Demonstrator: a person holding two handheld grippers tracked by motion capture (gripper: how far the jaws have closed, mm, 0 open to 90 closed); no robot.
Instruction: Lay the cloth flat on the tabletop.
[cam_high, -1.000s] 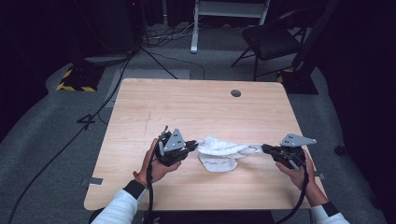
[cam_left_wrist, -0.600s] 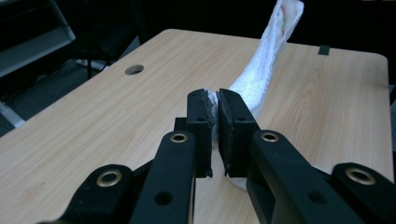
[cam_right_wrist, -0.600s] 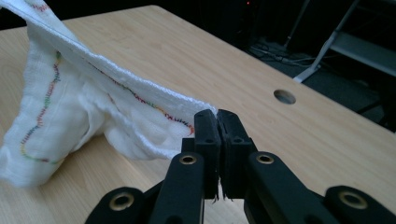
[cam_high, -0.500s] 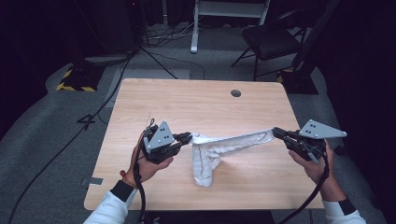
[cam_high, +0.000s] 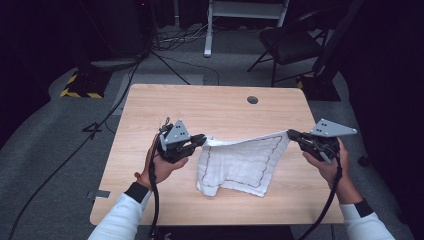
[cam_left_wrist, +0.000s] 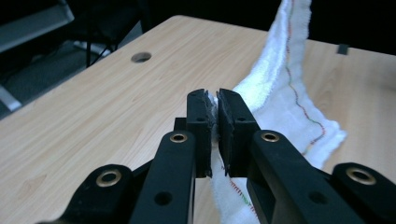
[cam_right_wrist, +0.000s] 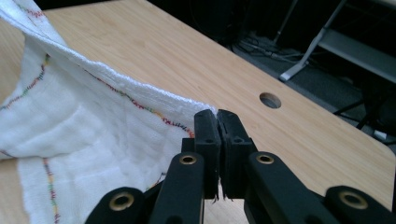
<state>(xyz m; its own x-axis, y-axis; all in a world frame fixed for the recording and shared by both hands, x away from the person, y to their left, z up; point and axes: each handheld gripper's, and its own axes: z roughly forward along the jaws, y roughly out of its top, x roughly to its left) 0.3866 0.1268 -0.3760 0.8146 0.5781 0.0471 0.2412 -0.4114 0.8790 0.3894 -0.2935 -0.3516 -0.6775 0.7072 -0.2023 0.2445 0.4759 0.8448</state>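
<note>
where a second before the white cloth (cam_high: 240, 162) had lain bunched in a small heap between the two hands, it now hung spread out over the near half of the wooden table (cam_high: 210, 107), its top edge drawn nearly taut from one hand to the other and its lower part draping down to rest on the tabletop. the left gripper (cam_high: 199, 141) had its jaws pressed together on one upper corner; the left gripper view showed white fabric (cam_left_wrist: 280, 88) squeezed between the black pads. the right gripper (cam_high: 292, 134) was likewise clamped on the opposite corner, with the stitched hem (cam_right_wrist: 116, 100) running away from its closed jaws. both hands had moved apart and lifted, the right one out toward the table's right edge. i judged this to mean the unfolding was largely done: the cloth was open enough to be laid flat or folded, though its lower left part sagged in a loose fold that would want smoothing.
</note>
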